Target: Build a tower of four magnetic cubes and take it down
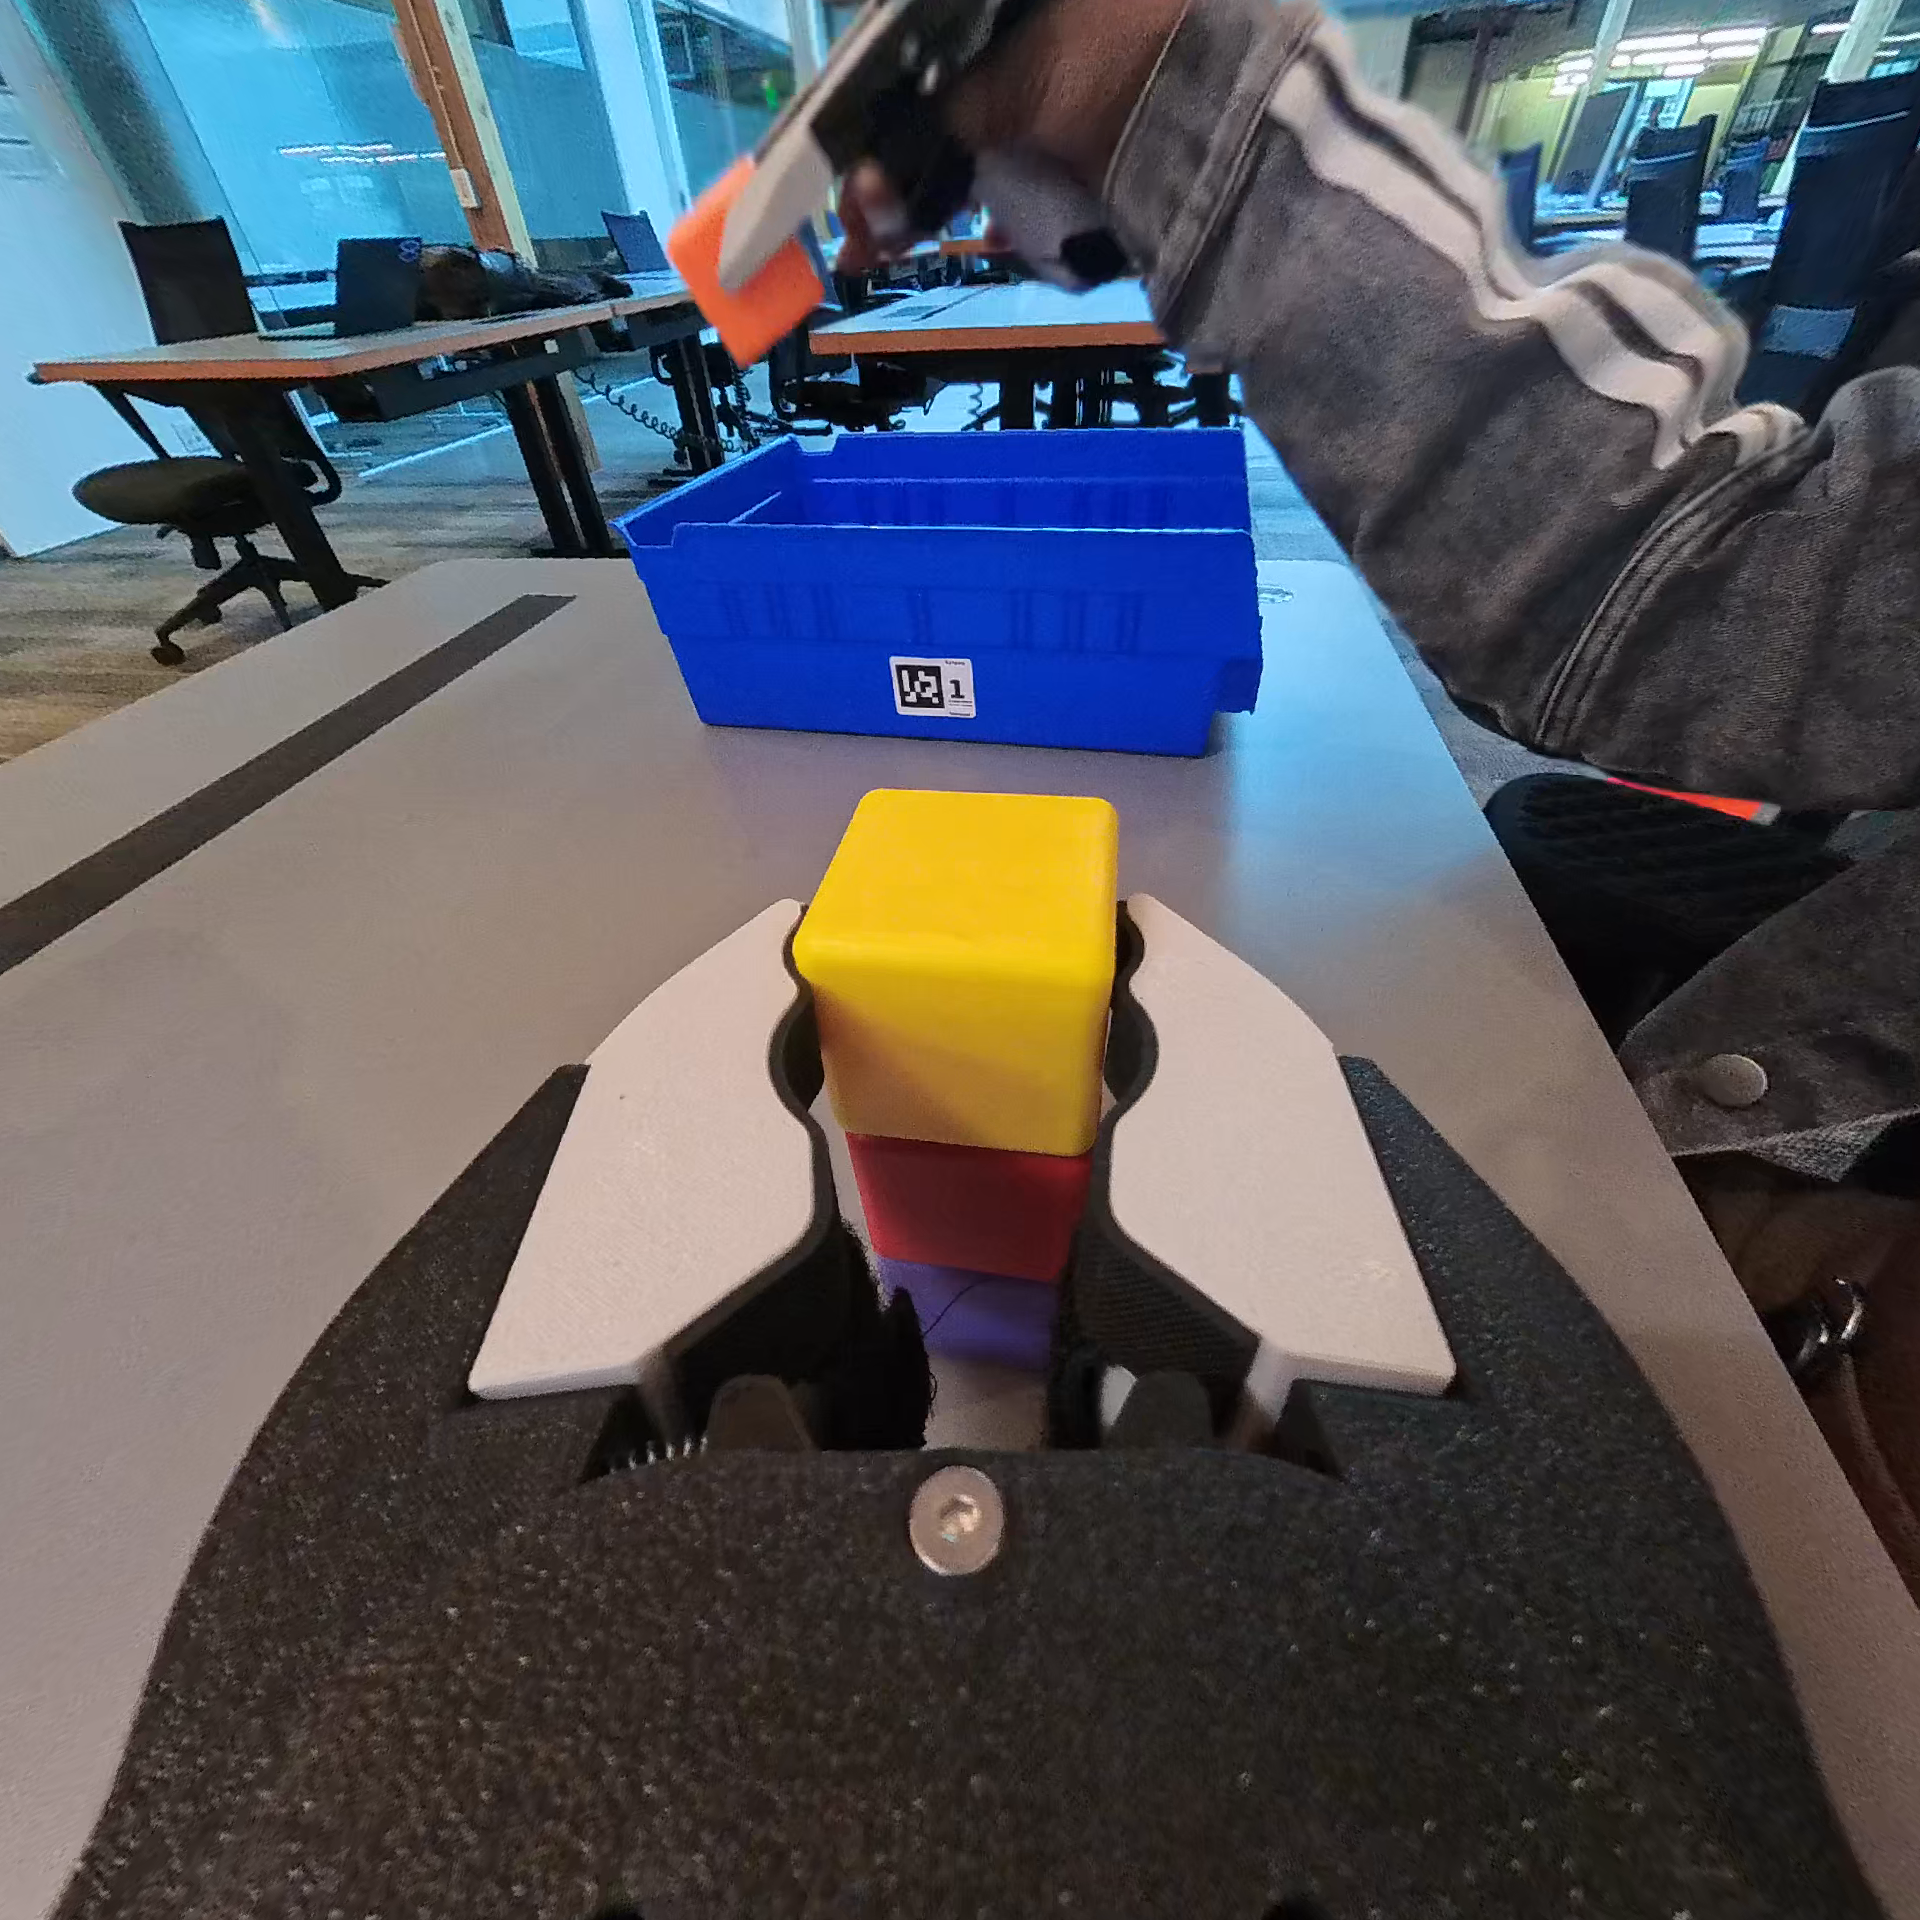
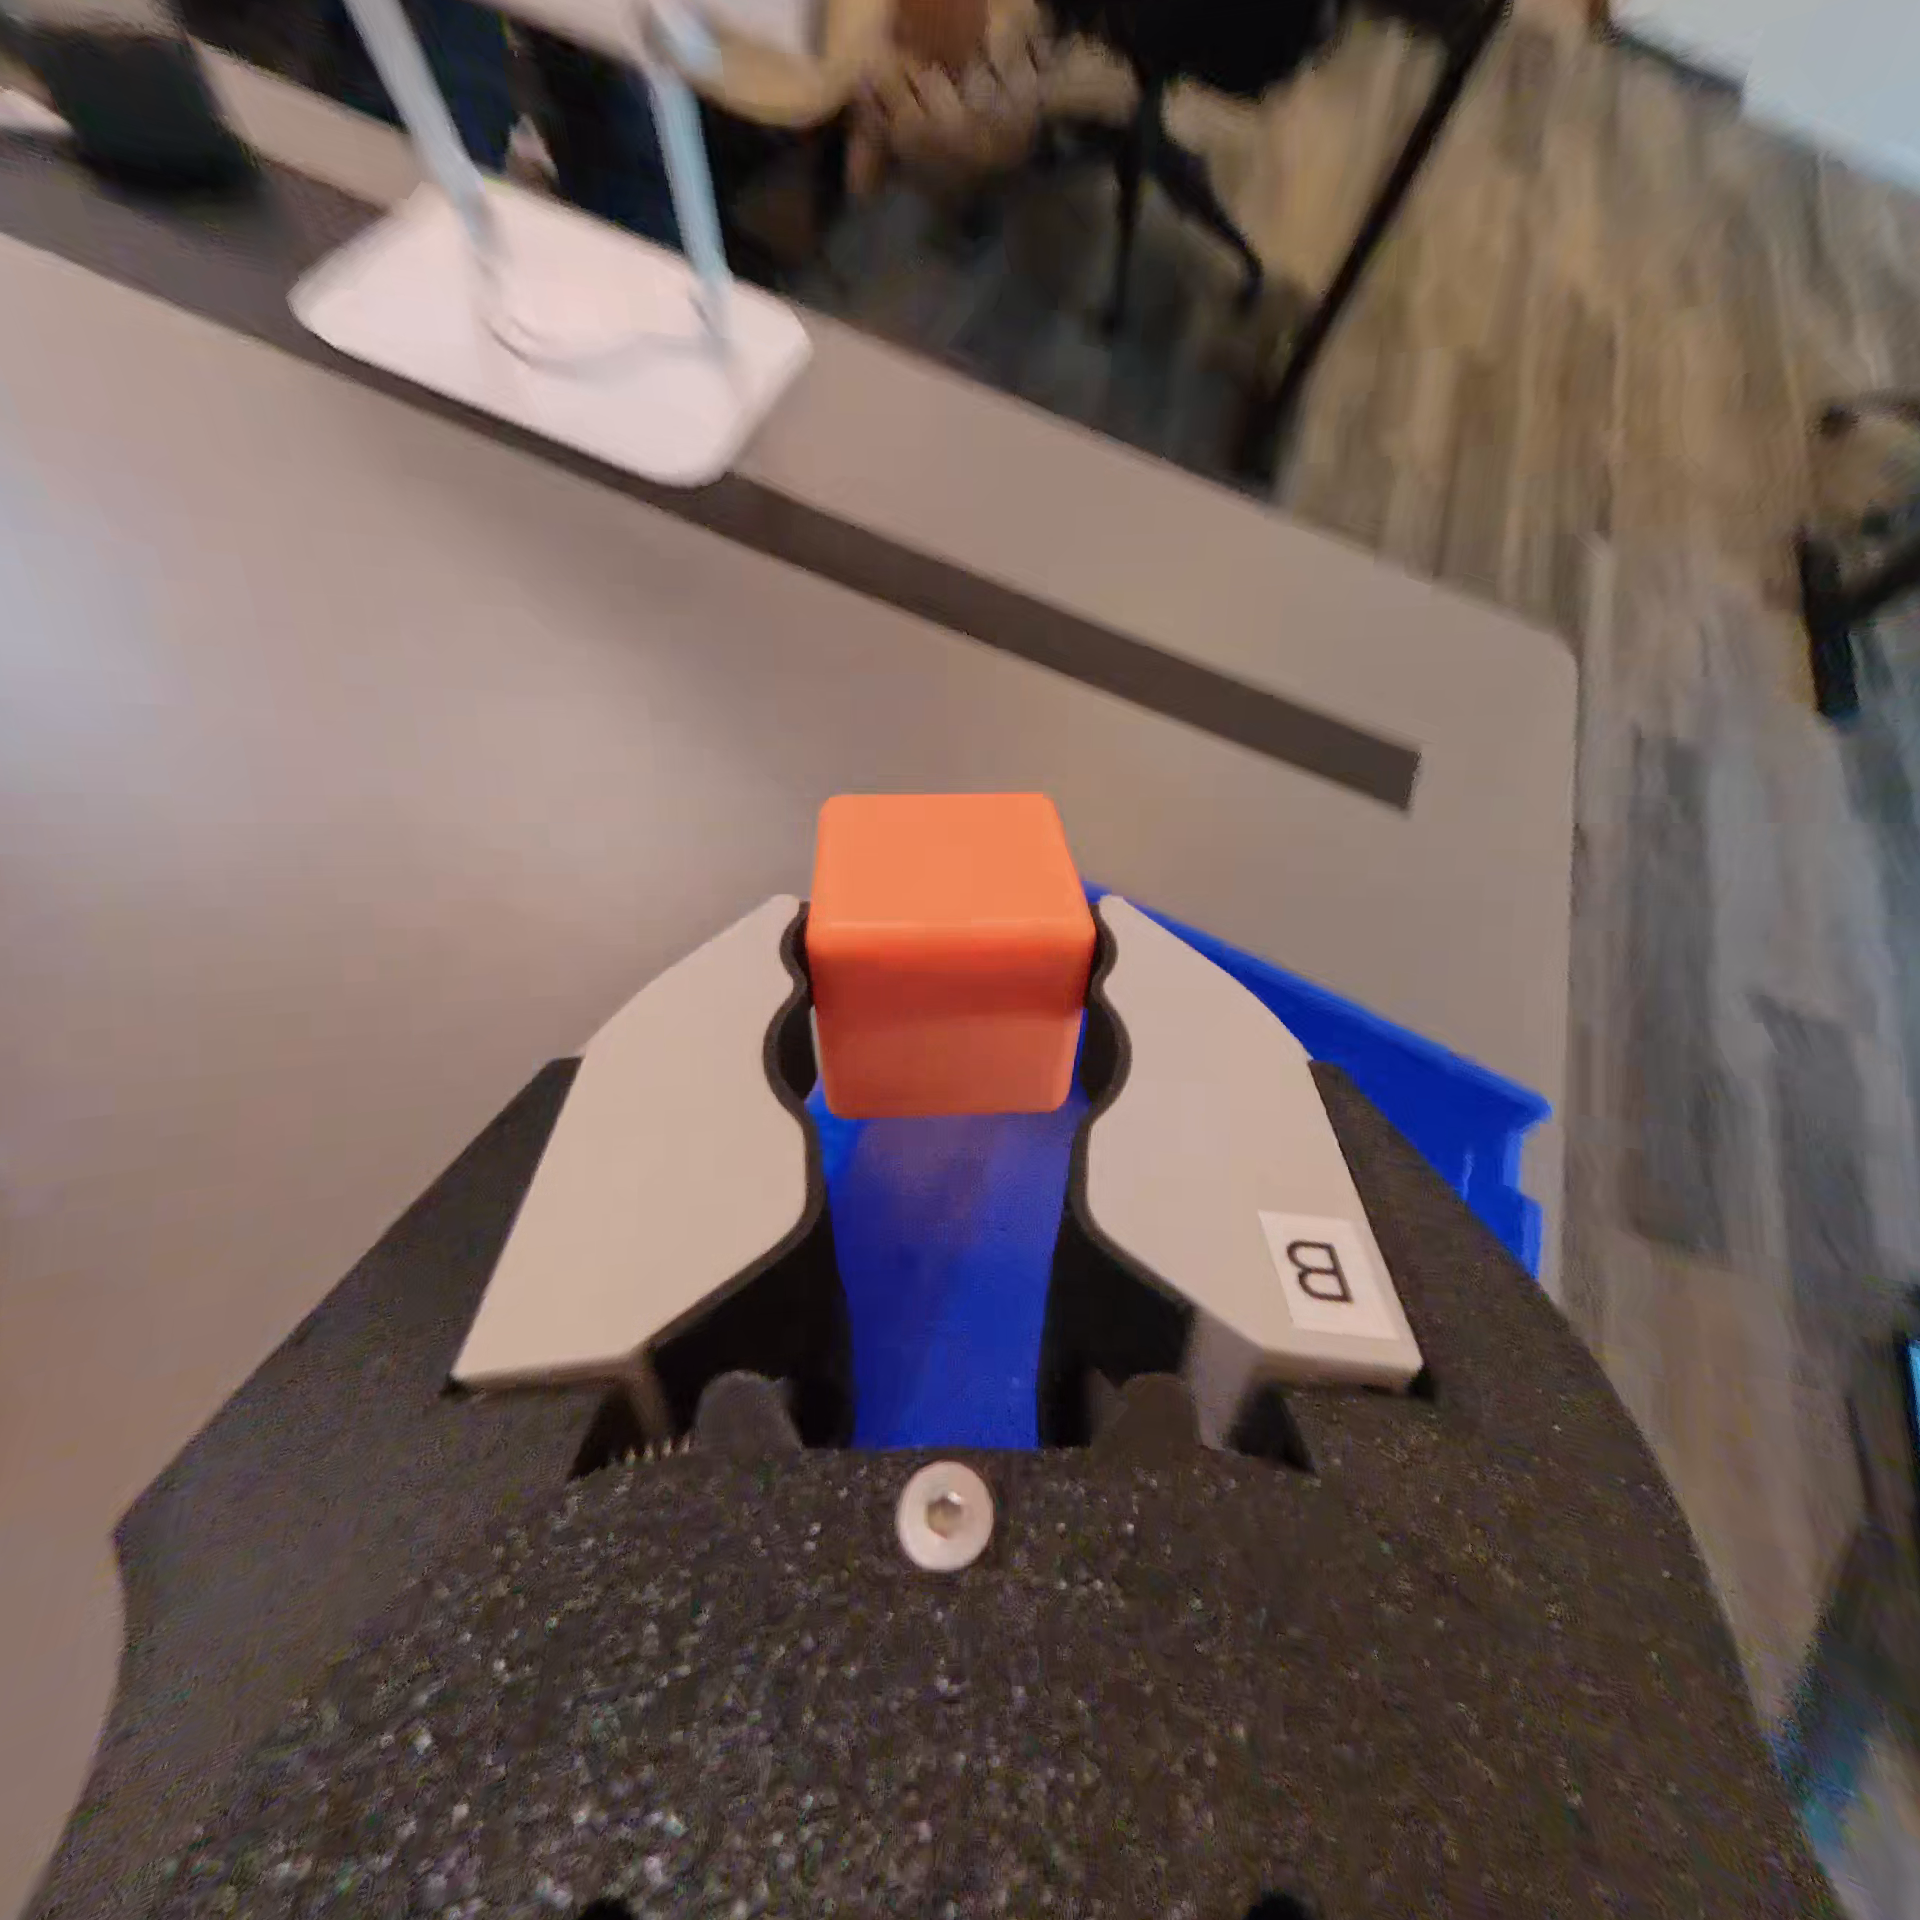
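A stack of three cubes stands on the grey table [image 1: 416,883]: a yellow cube [image 1: 961,966] on top, a red cube [image 1: 971,1205] under it, a purple cube [image 1: 982,1325] at the bottom. My left gripper [image 1: 958,935] is shut on the yellow cube, with both pads against its sides. My right gripper [image 2: 948,935] is shut on an orange cube [image 2: 945,956] and holds it in the air over the blue bin [image 2: 1382,1049]. In the left wrist view the right gripper [image 1: 790,208] shows high up with the orange cube [image 1: 743,275], above the blue bin [image 1: 956,613].
A white stand base [image 2: 551,343] sits on the table's far side beside a dark strip [image 2: 1039,613]. A person's grey sleeve [image 1: 1507,416] reaches in from the right. Desks and office chairs stand beyond the table. About 30 cm separates my left fingertips from my right.
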A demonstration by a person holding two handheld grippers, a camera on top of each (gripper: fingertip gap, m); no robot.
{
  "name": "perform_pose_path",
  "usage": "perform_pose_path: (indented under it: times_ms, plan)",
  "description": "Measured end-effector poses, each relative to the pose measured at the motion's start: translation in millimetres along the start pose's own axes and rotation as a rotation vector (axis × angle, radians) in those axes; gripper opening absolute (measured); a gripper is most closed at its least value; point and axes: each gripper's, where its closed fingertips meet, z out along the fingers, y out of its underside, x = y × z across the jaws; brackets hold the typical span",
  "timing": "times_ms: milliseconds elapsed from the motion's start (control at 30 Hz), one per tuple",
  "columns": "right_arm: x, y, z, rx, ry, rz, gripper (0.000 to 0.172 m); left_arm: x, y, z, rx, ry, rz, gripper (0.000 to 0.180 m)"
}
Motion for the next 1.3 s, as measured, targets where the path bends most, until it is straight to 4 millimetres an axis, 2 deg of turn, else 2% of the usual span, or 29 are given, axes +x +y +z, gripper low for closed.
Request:
perform_pose_path:
  times_ms: [133, 200, 333, 467, 700, 767, 867, 933, 1000, 1067, 1167, 1233, 1300]
  plan:
    - [23.9, 52.5, 47.0, -0.22, 0.016, 0.087, 0.049, -0.1, -0.3, 0.1, 0.006, -0.001, 0.001, 0.052]
    - [26.9, 79.6, 67.0, -0.34, -0.014, 0.133, 0.049, -0.3, -0.4, 0.2, 0.007, -0.003, 0.001, 0.052]
    - [32.3, 118.4, 92.5, -0.5, -0.023, 0.189, 0.049, -0.4, -0.5, 0.2, 0.011, -0.006, 0.0, 0.052]
    - [32.2, 132.2, 103.4, -0.52, -0.028, 0.209, 0.049, -0.3, -0.6, 0.4, 0.012, -0.005, -0.001, 0.052]
    - [32.6, 130.9, 106.1, -0.472, -0.015, 0.223, 0.05, -0.5, -0.8, 0.5, 0.015, -0.01, 0.0, 0.052]
    - [34.6, 120.8, 103.6, -0.412, -0.004, 0.233, 0.062, -0.5, -0.8, 0.4, 0.015, -0.01, 0.001, 0.052]
    - [41.2, 87.7, 88.9, -0.242, 0.045, 0.255, 0.075, -0.4, -0.9, 0.4, 0.019, -0.009, 0.0, 0.052]
    - [38.0, 51.6, 70.5, -0.069, 0.064, 0.238, 0.089, -0.5, -1.0, 0.4, 0.017, -0.01, 0.003, 0.052]
    - [20.3, 10.1, 45.6, 0.129, 0.042, 0.182, 0.096, -0.6, -0.9, 0.3, 0.02, -0.011, 0.006, 0.053]
    - [-11.6, -25.1, 18.4, 0.292, -0.019, 0.09, 0.098, -0.1, 1.1, 0.5, 0.009, -0.008, 0.01, 0.063]
    - [-65.5, -58.2, -19.2, 0.436, -0.109, -0.069, 0.104, 1.8, 1.4, -0.6, 0.006, -0.003, 0.023, 0.082]
    - [-112.1, -73.8, -45.0, 0.541, -0.233, -0.17, 0.105, 3.7, 3.9, -1.6, -0.008, 0.008, 0.02, 0.094]
    - [-170.1, -79.0, -71.5, 0.653, -0.458, -0.257, 0.106, 5.0, 11.7, -1.6, -0.048, 0.018, 0.015, 0.1]
